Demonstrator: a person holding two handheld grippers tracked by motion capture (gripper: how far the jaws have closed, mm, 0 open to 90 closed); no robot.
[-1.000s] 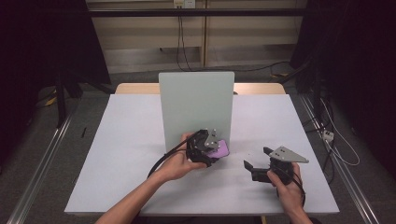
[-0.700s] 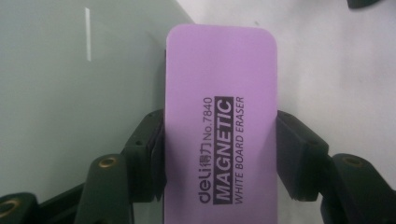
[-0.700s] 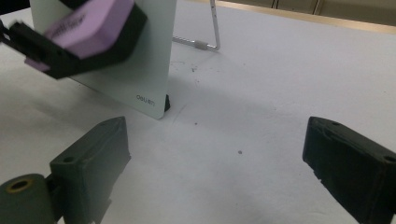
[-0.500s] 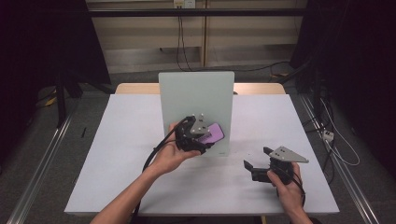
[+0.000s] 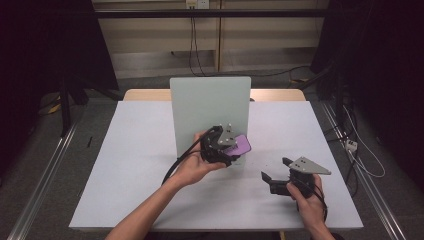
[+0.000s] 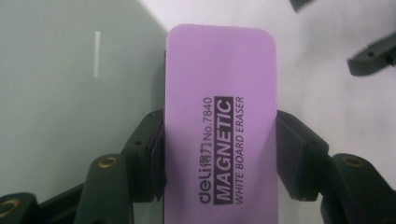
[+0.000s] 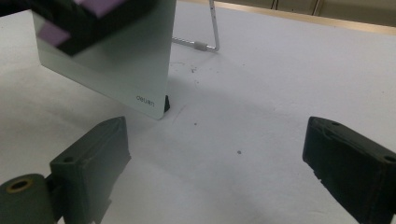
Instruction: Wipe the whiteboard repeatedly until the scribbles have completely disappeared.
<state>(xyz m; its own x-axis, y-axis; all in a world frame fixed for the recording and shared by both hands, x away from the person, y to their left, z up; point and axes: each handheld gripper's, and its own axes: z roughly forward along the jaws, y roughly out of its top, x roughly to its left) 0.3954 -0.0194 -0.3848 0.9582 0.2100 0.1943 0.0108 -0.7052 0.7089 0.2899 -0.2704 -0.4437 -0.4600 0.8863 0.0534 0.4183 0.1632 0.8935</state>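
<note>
- High view: the left gripper [image 5: 231,148], a black two-jaw tool with a grey plate on top, sits just below the centre of the frame, carried by the person's left hand [image 5: 196,167], whose forearm comes up from the bottom edge.
- Its jaws are clamped on a flat purple rectangular whiteboard eraser [image 5: 239,144], which lies against the lower right part of an upright pale green rectangular board [image 5: 210,102] standing in the middle of the white table [image 5: 125,165].
- At the lower right of the frame, the right gripper [image 5: 275,176], black with a grey three-cornered plate, rests on the table in the right hand [image 5: 309,200], well apart from the eraser, jaws spread with nothing between them.
- Left gripper view: the purple eraser [image 6: 219,121] runs up the centre of the frame, printed "MAGNETIC WHITE BOARD ERASER"; both black pads press its long sides.
- The pale green board [image 6: 70,84] takes the left half of the frame, and the eraser's left edge meets it; white table [image 6: 322,93] lies to the right.
- Right gripper view: the two black jaws stand far apart at the lower corners, over bare table [image 7: 261,121].
- The board [image 7: 126,65] stands at the upper left, its lower corner on a small black foot, and its glossy face mirrors a patch of purple.
- A thin metal stand wire [image 7: 212,32] shows behind it at the top centre.
</note>
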